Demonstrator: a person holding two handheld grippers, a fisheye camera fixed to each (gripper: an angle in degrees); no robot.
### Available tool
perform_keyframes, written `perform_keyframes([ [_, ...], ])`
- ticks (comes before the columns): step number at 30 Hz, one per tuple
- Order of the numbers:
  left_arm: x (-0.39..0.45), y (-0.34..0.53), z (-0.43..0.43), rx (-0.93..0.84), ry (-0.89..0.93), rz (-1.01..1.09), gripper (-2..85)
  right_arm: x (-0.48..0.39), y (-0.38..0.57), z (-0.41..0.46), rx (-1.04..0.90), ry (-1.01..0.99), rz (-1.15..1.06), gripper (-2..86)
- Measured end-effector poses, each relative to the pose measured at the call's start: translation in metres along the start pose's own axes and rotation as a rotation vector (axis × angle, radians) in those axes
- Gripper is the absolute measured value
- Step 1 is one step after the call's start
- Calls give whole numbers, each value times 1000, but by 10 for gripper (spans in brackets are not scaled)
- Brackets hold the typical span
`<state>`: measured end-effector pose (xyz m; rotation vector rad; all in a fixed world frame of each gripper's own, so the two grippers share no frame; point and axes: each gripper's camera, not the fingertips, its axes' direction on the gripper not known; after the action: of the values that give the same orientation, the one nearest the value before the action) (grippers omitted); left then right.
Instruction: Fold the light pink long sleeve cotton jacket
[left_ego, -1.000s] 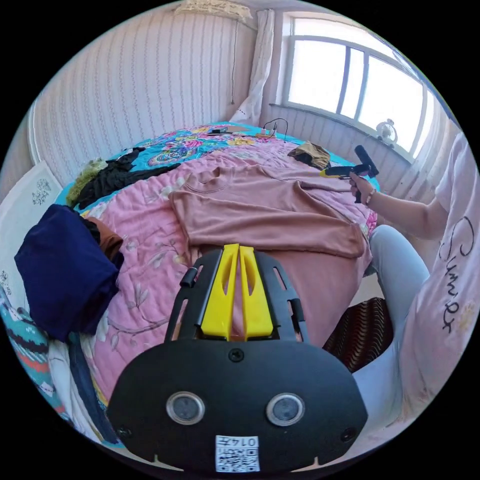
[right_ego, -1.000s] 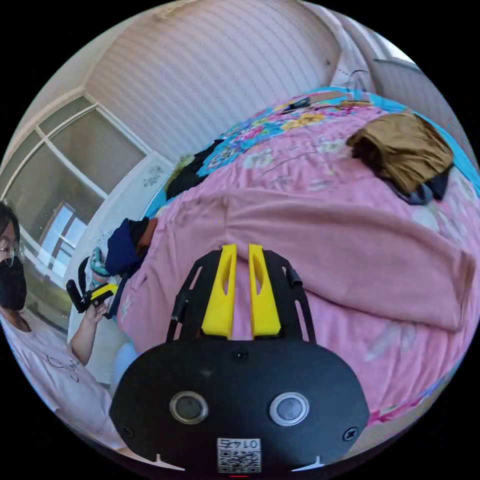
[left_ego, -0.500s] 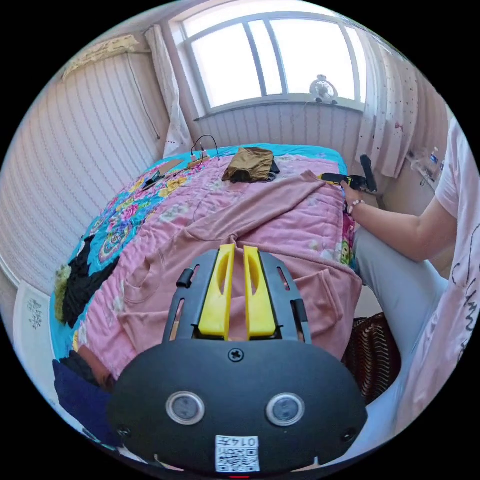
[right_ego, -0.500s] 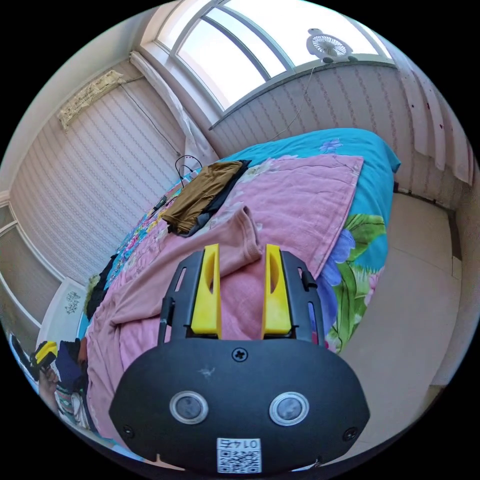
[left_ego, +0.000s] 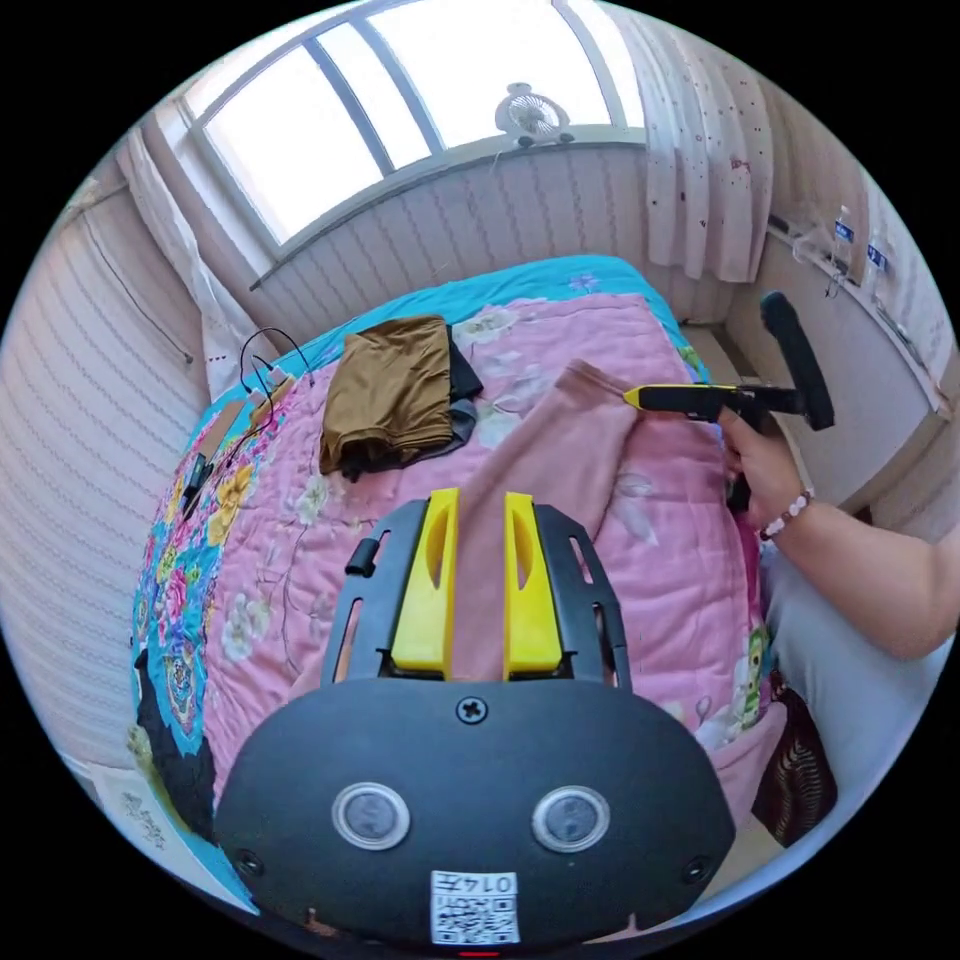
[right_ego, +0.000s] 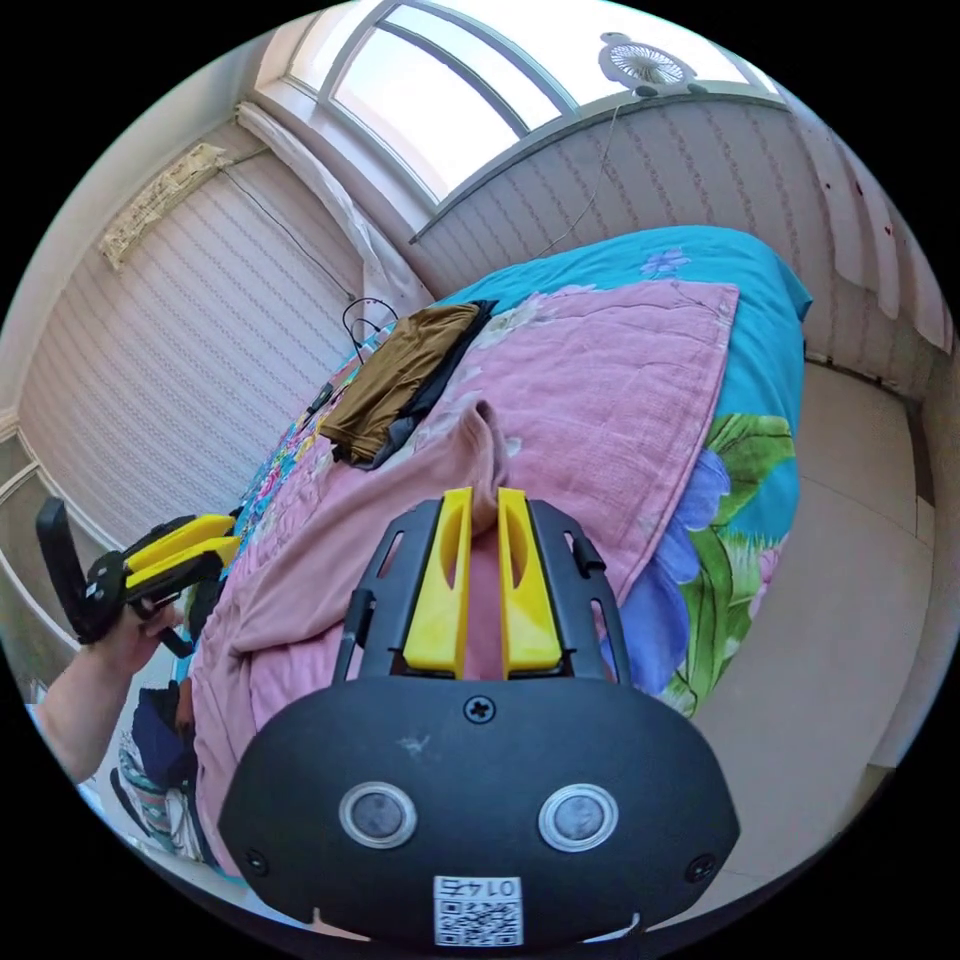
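While the pink jacket (left_ego: 560, 450) lies across the quilt (right_ego: 620, 370), the right gripper (right_ego: 484, 500) pinches its sleeve cuff (soft, limp cotton, likely droopy); the left gripper (left_ego: 470, 505) straddles the sleeve, jaws apart; grip at seams.

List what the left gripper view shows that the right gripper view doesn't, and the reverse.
Left gripper view: the right gripper from the side, shut on the jacket at the sleeve cuff, the right hand holding it, and a dotted curtain.

Right gripper view: the left gripper held in the air, jaws slightly apart and holding nothing, the left hand on it, a navy garment, and the floor beside the bed.

Both: the jacket sleeve, the pink quilt, a brown garment, the window and the fan.
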<state>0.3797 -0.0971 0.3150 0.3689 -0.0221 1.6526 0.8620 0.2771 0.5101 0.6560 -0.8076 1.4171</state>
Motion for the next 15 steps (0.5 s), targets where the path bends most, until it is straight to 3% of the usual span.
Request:
perform_keyframes([
  [9,-12,-53,102,-231,60,-40,71,6,4,-25,-6,-168,79,30],
  [15,-10,-45,101,-200,80,-5,3,-8,26,-45,-12,-239,47,25],
])
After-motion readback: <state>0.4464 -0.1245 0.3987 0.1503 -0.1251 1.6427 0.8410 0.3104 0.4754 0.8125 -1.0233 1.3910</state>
